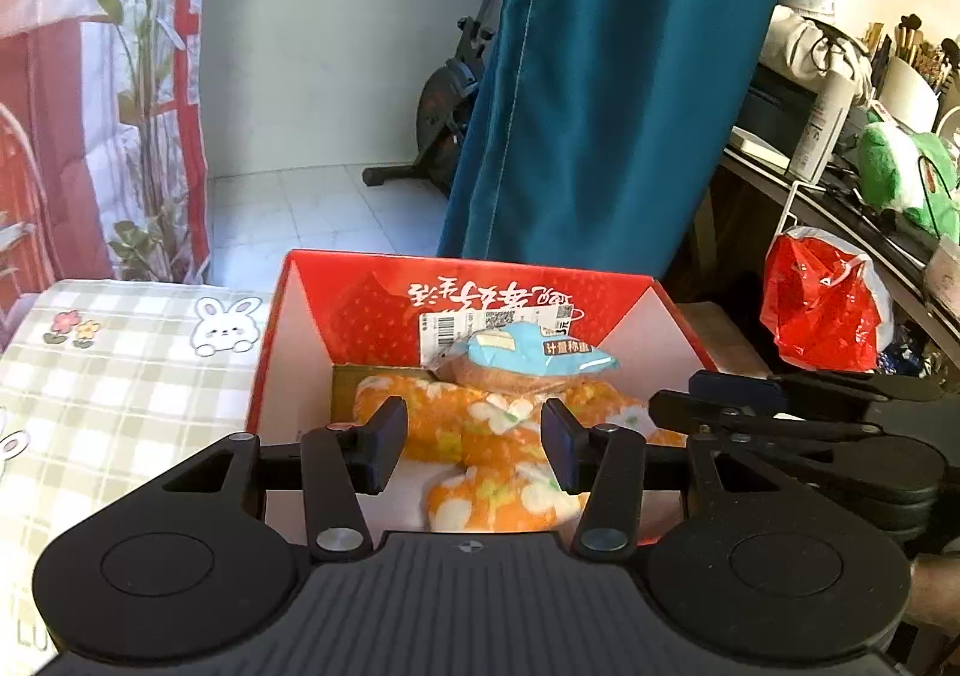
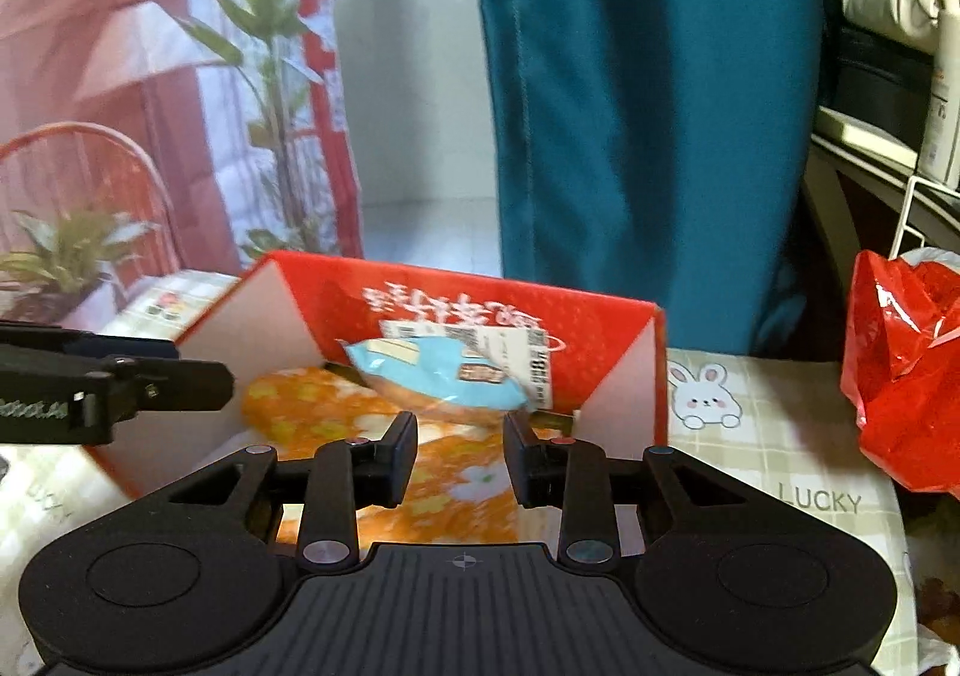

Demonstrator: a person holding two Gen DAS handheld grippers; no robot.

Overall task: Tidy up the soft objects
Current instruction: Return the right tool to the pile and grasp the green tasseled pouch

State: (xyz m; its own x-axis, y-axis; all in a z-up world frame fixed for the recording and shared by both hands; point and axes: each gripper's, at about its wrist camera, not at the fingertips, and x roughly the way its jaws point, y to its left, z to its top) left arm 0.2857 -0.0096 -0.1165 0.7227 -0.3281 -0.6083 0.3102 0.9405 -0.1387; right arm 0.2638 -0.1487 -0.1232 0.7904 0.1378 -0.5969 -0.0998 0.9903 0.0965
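Observation:
A red cardboard box (image 1: 456, 292) (image 2: 600, 328) stands open on the checked tablecloth. Inside lies an orange floral soft cloth (image 1: 504, 502) (image 2: 312, 406). A blue-labelled snack packet (image 1: 534, 355) (image 2: 432, 370) rests on it against the back wall. My left gripper (image 1: 474, 430) hovers over the box's near side, jaws apart, nothing between the pads. My right gripper (image 2: 461, 436) hangs over the cloth too, with a narrower gap and nothing gripped. Each gripper shows in the other's view: the right (image 1: 720, 400) beside the box, the left (image 2: 180, 376) at the box's left wall.
The bunny-print tablecloth (image 1: 120, 376) (image 2: 780, 436) spreads on both sides of the box. A red plastic bag (image 1: 816, 304) (image 2: 900, 376) sits to the right. A green plush (image 1: 894, 166) lies on a cluttered shelf. Behind hang a blue curtain (image 1: 600, 76), with an exercise bike (image 1: 456, 94).

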